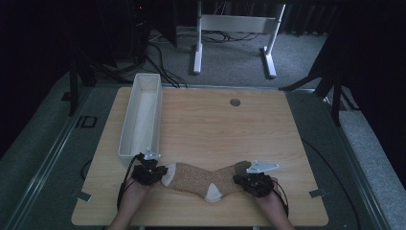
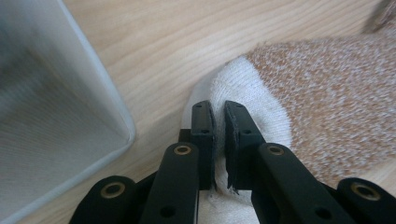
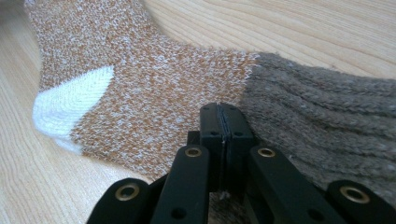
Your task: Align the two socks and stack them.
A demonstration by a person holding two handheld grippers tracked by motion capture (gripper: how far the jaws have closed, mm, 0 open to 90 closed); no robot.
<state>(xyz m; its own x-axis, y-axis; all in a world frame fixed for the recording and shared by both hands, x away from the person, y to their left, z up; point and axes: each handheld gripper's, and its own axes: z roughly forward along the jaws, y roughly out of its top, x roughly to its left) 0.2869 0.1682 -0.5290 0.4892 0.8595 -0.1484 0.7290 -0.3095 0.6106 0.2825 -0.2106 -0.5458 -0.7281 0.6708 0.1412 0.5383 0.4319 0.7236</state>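
We work at a wooden table [image 1: 201, 124] with a gripper in each hand, and a brown speckled sock [image 1: 206, 178] lies stretched between them along the near edge. Its white toe [image 1: 168, 176] points to our left, its white heel [image 1: 214, 193] sticks out toward us in the middle, and its darker ribbed cuff [image 1: 241, 168] lies to our right.

Our left gripper [image 1: 160, 173] sits at the toe end. In the left gripper view its jaws stand almost together over the white toe [image 2: 252, 100], with a narrow slit between the pads; white knit shows low down in that slit, so we read them as pinching the toe fabric. Just beside this gripper stands a long white bin [image 1: 141, 112], whose near corner [image 2: 93, 116] is close to the toe but apart from it.

Our right gripper [image 1: 239, 181] sits at the cuff end. In the right gripper view its jaws are pressed tight together where the speckled part [image 3: 154, 93] meets the ribbed cuff [image 3: 327, 107], with a fringe of fabric caught between the pads
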